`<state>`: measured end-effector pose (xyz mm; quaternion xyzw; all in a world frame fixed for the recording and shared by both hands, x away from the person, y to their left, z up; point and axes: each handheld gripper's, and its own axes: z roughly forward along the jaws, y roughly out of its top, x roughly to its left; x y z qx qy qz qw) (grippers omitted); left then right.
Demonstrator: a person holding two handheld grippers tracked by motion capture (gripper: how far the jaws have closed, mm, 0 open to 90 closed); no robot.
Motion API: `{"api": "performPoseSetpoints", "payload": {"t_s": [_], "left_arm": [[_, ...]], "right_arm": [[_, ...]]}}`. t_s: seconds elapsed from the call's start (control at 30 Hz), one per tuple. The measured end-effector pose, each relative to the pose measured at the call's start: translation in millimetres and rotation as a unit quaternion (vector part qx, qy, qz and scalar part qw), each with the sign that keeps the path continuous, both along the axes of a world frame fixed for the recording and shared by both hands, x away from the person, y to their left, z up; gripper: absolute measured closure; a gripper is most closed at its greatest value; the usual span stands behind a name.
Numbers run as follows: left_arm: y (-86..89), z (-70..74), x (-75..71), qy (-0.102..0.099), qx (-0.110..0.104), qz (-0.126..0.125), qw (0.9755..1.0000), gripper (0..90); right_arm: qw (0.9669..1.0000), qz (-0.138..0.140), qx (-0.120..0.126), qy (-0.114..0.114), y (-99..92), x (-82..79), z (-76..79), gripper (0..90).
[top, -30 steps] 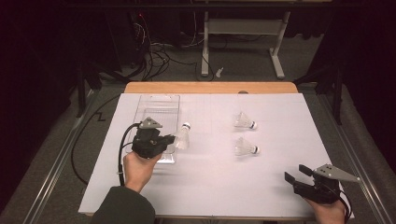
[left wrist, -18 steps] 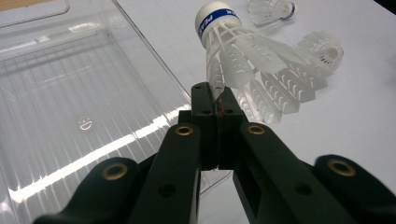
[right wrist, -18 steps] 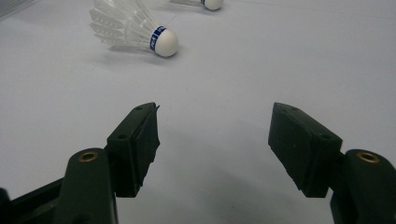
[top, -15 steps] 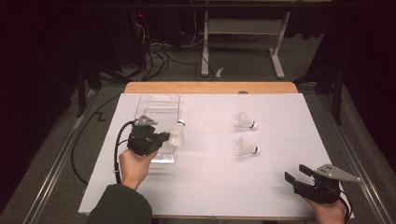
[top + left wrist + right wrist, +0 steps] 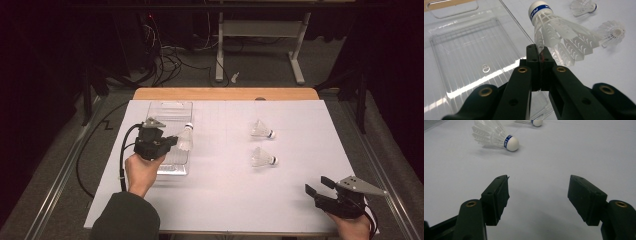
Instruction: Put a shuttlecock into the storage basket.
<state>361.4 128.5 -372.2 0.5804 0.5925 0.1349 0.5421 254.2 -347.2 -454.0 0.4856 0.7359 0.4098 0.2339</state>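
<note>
My left gripper (image 5: 174, 142) is shut on the feather skirt of a white shuttlecock (image 5: 185, 138), which hangs cork-up over the right edge of a clear plastic tray (image 5: 169, 111). In the left gripper view the jaws meet (image 5: 539, 51) on a thin edge of the shuttlecock's (image 5: 554, 31) feathers, with the tray (image 5: 466, 45) below and to the left. Two more shuttlecocks (image 5: 261, 129) (image 5: 263, 157) lie on the white mat. My right gripper (image 5: 316, 186) rests open near the front right corner, and its jaws (image 5: 539, 195) point at the nearer shuttlecock (image 5: 495, 135).
A white mat (image 5: 225, 200) covers the table, and a wooden strip (image 5: 225, 93) runs along its far edge. The left gripper's black cable (image 5: 122, 150) loops off its left side. Beyond the table are a desk frame and cables on the floor.
My left hand has drifted a little left and away with the shuttlecock, bringing it closer over the tray. The right gripper has stayed put.
</note>
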Motion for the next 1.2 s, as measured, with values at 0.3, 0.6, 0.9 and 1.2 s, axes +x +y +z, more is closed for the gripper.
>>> {"api": "performPoseSetpoints", "payload": {"t_s": [0.3, 0.6, 0.9, 1.2], "left_arm": [[0.7, 0.0, 9.9, -0.002, 0.008, 0.010, 0.9999, 89.8], [-1.5, -1.7, 23.5, 0.000, 0.021, 0.016, 0.9997, 89.8], [-3.2, -4.7, 39.0, 0.002, 0.031, 0.028, 0.9991, 89.8], [-4.2, -8.3, 51.7, 0.003, 0.050, 0.040, 0.9979, 89.8]], "right_arm": [[1.0000, -0.001, 0.000, 0.000, 0.2, 0.0, 0.0, 33.6], [1.0000, 0.000, 0.000, 0.001, 0.3, 0.4, -0.3, 33.6], [1.0000, 0.004, -0.003, 0.001, 2.2, 1.4, -0.8, 33.6], [1.0000, 0.004, -0.002, 0.003, 2.2, 2.0, -1.2, 33.6]]}}
